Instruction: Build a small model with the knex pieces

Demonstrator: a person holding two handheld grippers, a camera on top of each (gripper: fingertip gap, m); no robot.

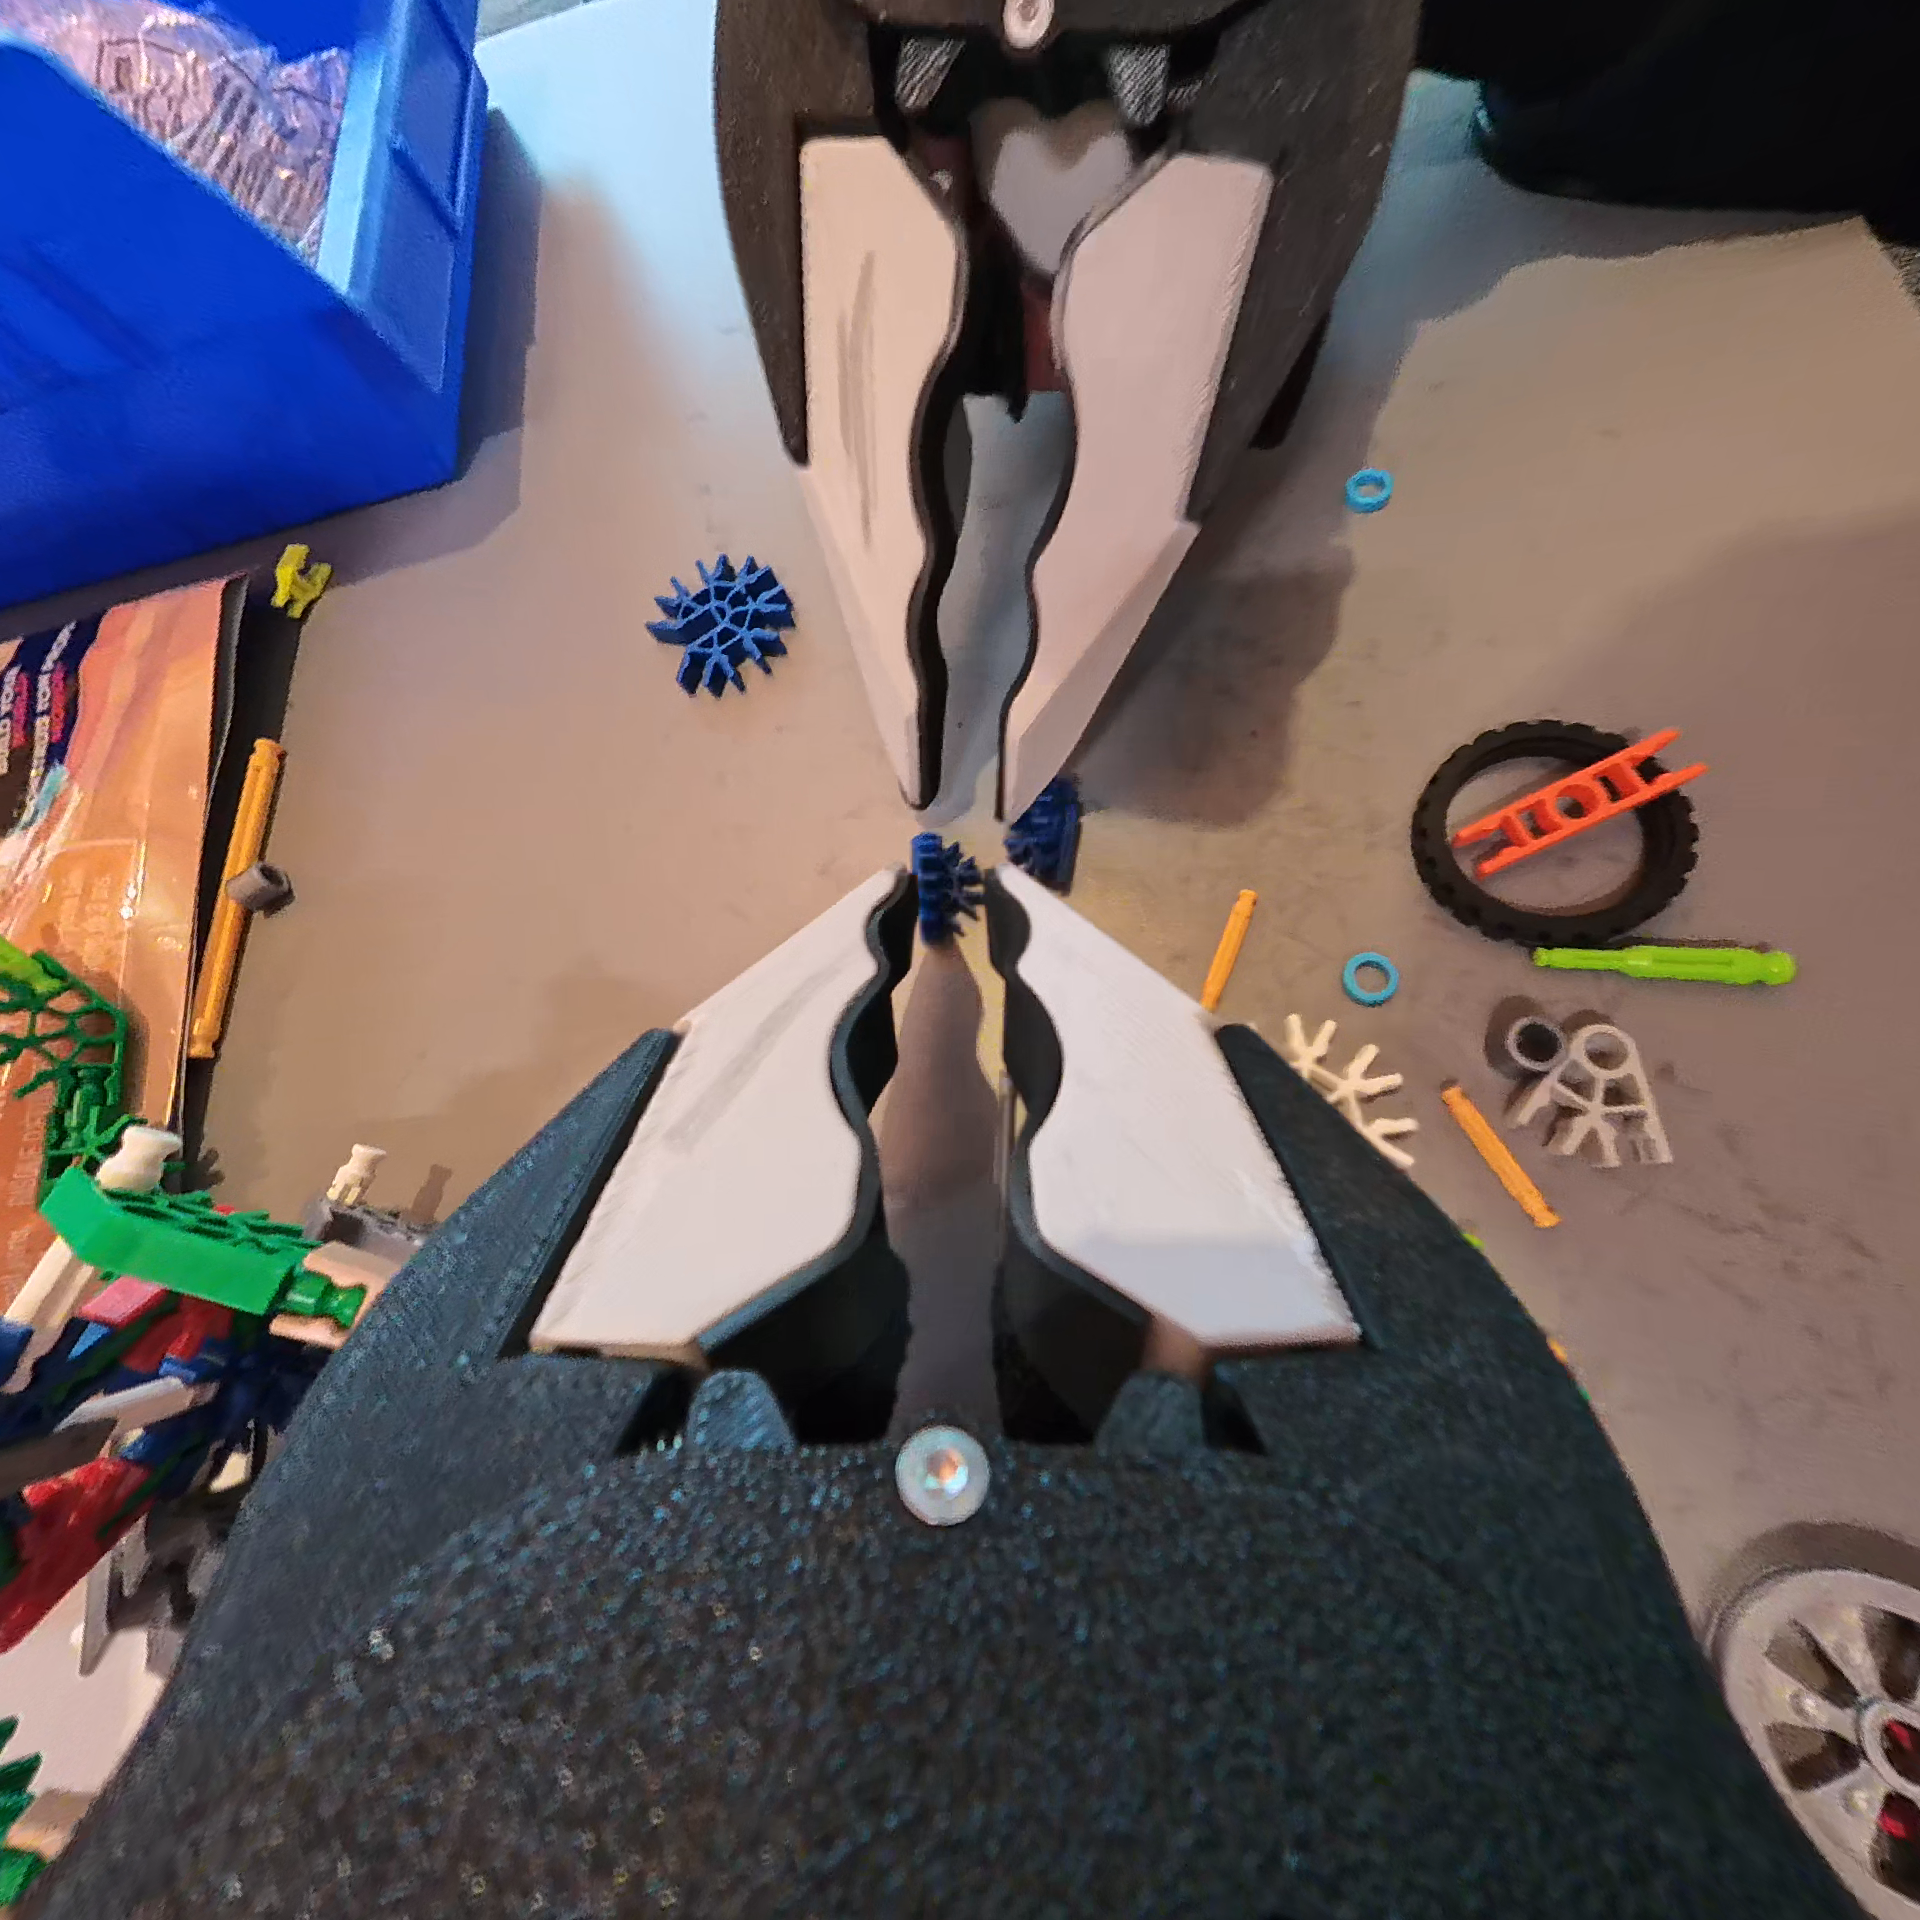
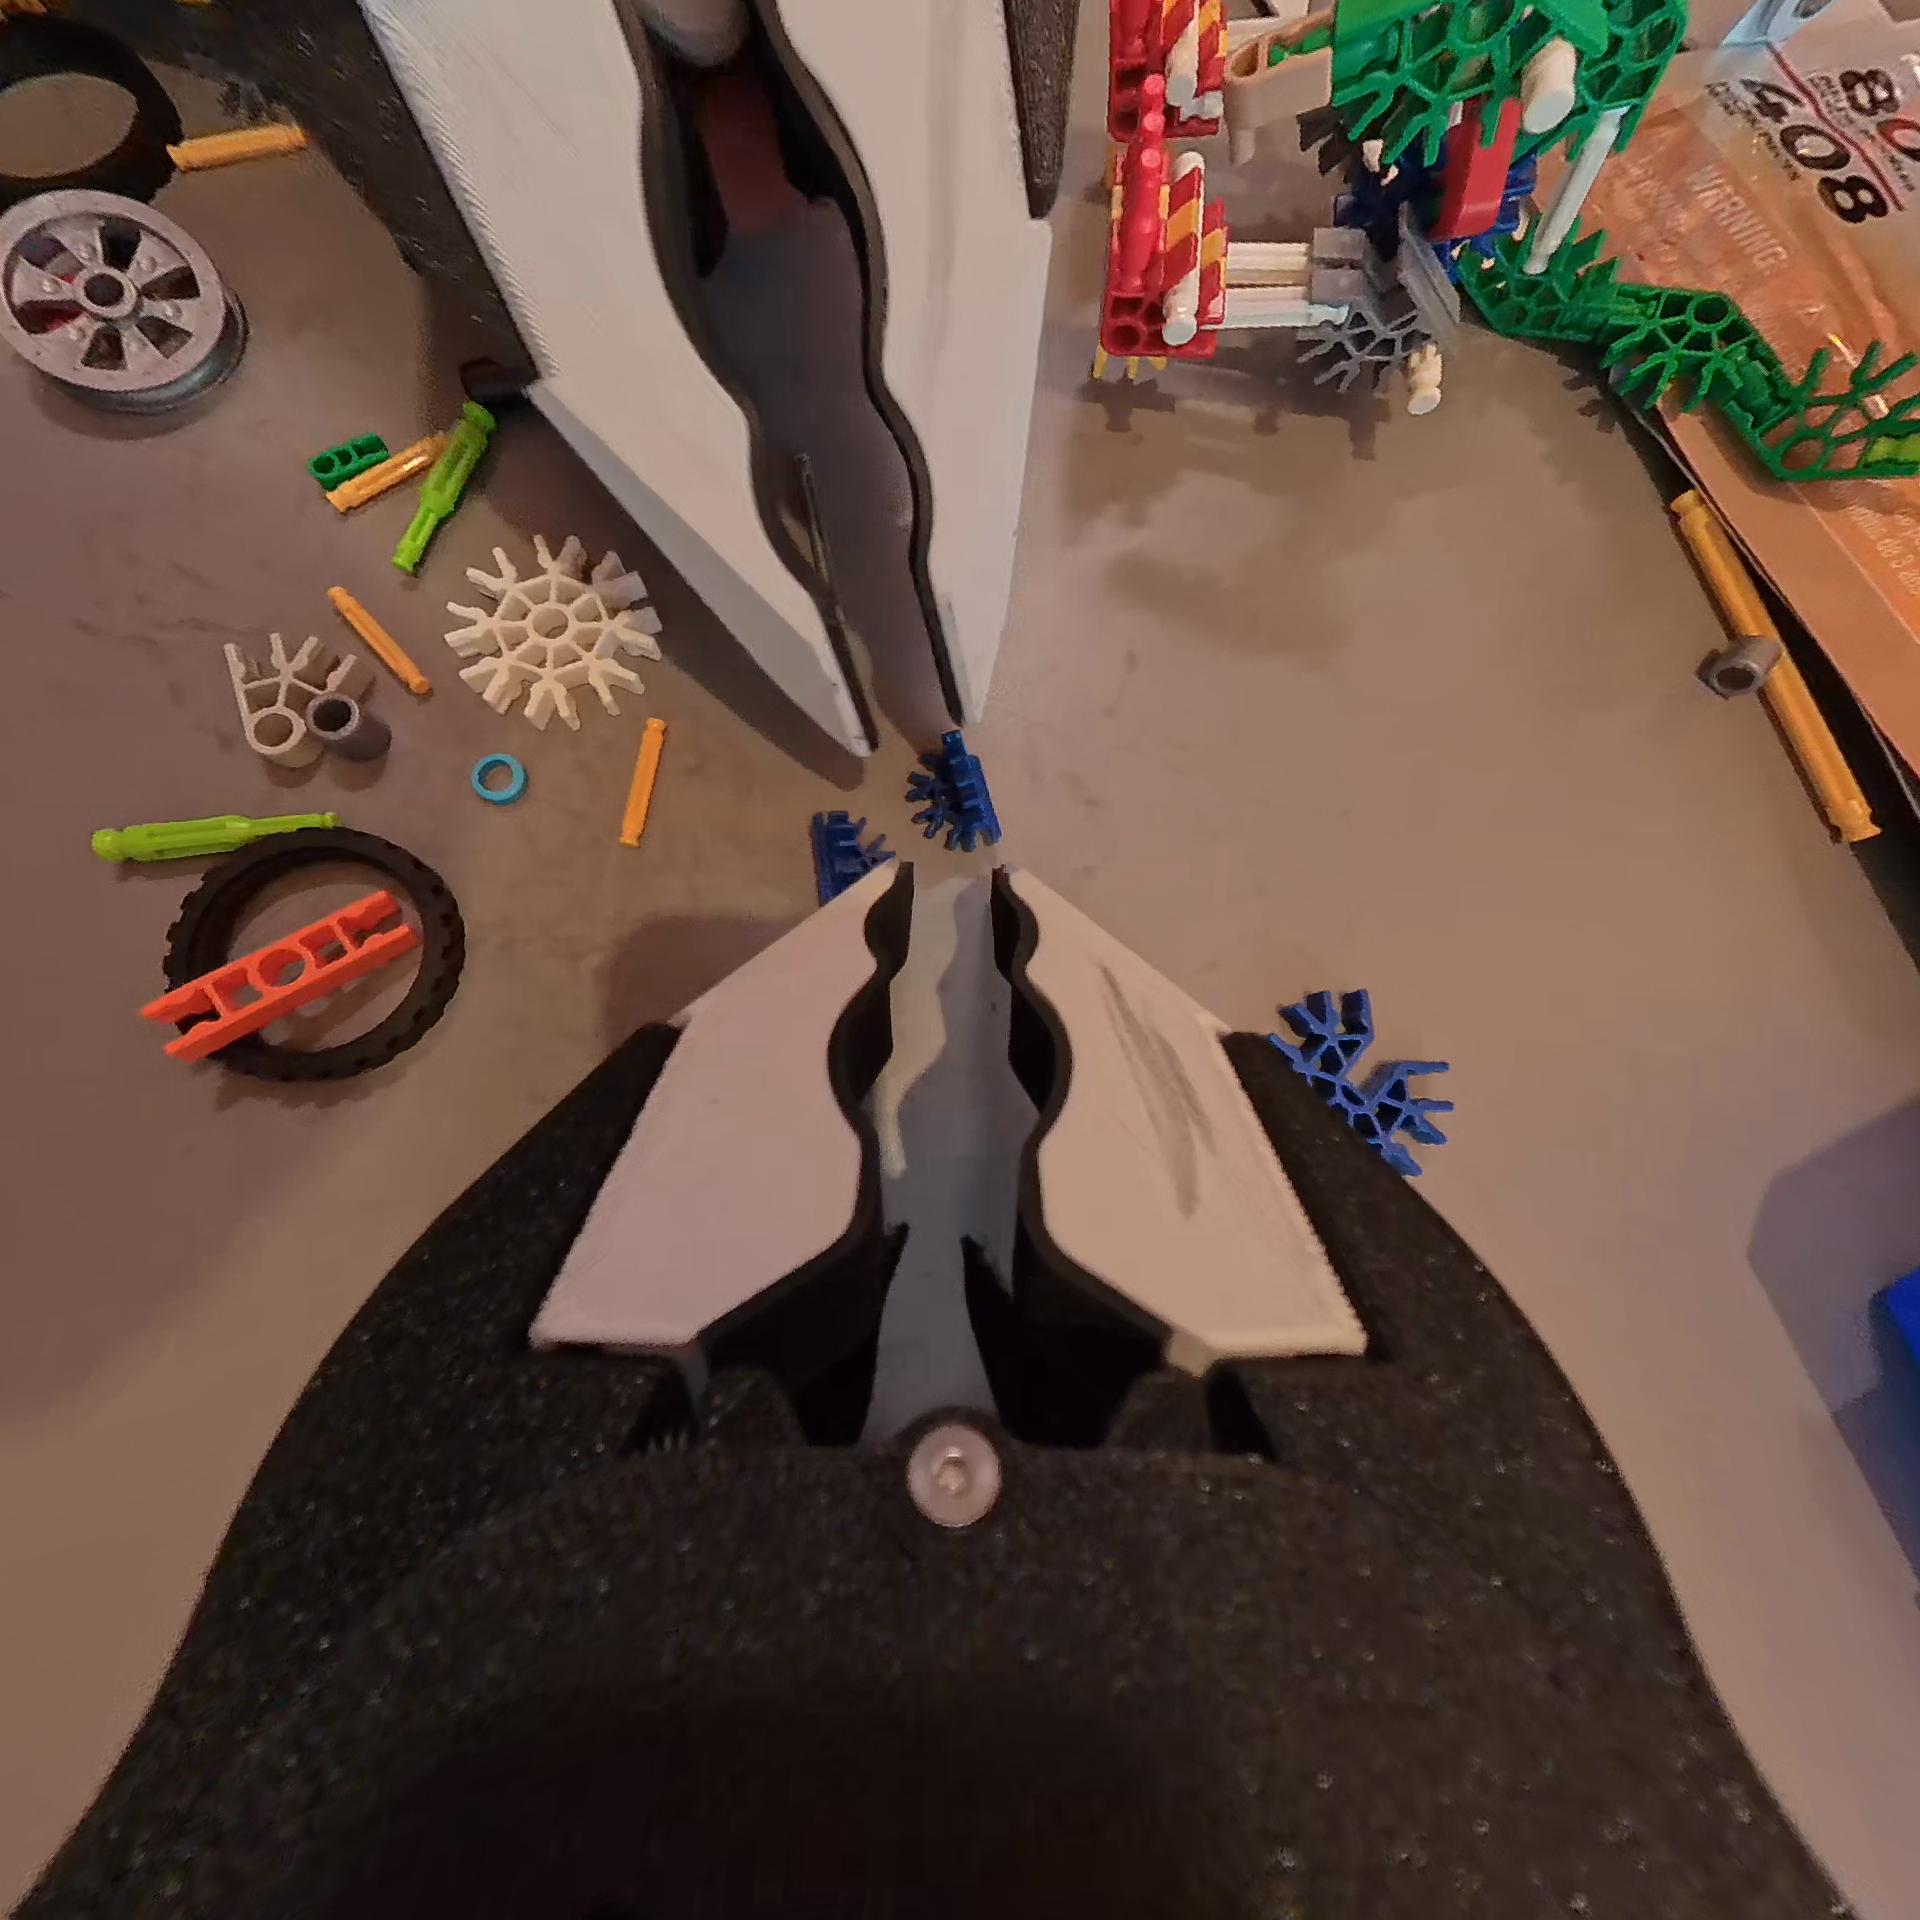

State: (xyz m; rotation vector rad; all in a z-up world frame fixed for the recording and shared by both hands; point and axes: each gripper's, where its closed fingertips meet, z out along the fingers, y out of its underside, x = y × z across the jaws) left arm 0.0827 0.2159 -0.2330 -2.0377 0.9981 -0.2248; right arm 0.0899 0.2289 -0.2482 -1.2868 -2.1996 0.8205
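My left gripper (image 1: 945,883) is shut on a small blue connector (image 1: 943,891), pinched upright at the very fingertips just above the grey table. My right gripper (image 1: 961,805) points at it tip to tip from the far side. In the right wrist view my right gripper (image 2: 951,878) has its jaws a narrow gap apart with nothing between them. The held connector (image 2: 951,795) sits just ahead of it, at the tips of the left gripper (image 2: 914,732). A second small blue connector (image 1: 1044,831) stands on the table right beside the right gripper's fingertip, and it also shows in the right wrist view (image 2: 847,847).
A blue bin (image 1: 208,312), a printed box (image 1: 94,831) and a green, red and blue model (image 2: 1403,208) stand on one side. A blue snowflake connector (image 1: 722,623) lies near the grippers. A black tyre (image 2: 312,951) with an orange piece, a silver wheel hub (image 2: 109,296), a white snowflake connector (image 2: 551,629) and small rods lie on the other side. The tips of both grippers are at nearly the same place. The left tips stand about 15 centimetres off the silver wheel hub (image 2: 109,296).
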